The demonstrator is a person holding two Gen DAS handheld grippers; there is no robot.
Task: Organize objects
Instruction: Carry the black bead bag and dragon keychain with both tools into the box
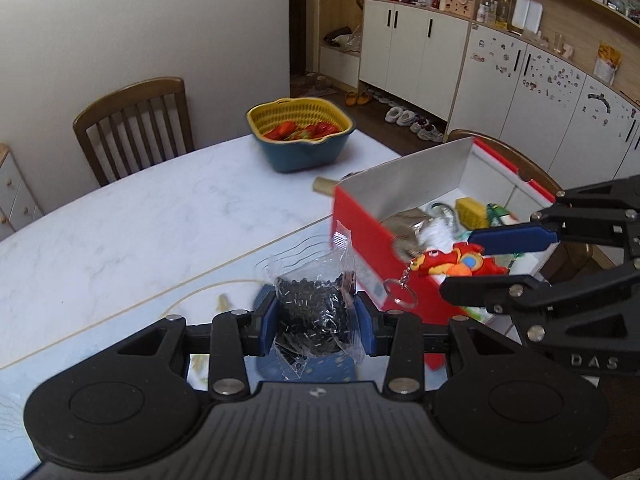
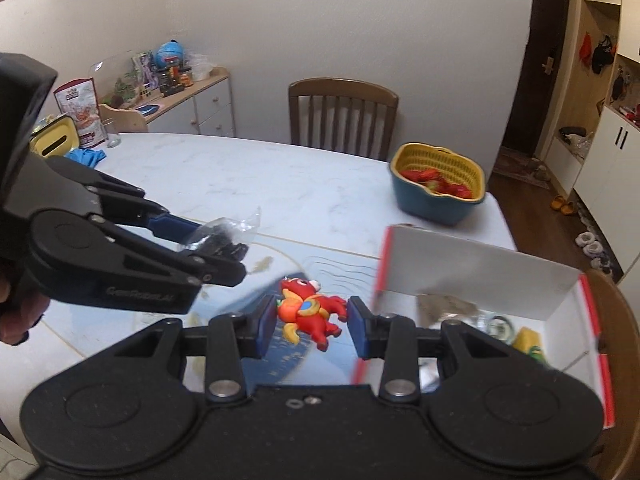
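You have a clear packet (image 1: 316,304) filled with tiny black beads, and a red horse keychain (image 2: 310,312) with an orange wing, yellow tail and a blue patch on its side. Each black tool (image 1: 316,320) carries blue pads (image 1: 270,316). Your tabletop (image 1: 140,220) is white marble with faint grey veins and a thin gold line. The box (image 1: 360,236) is red outside, white inside. The basket (image 1: 300,120) is a yellow mesh in a teal bowl, with red fruit in it.
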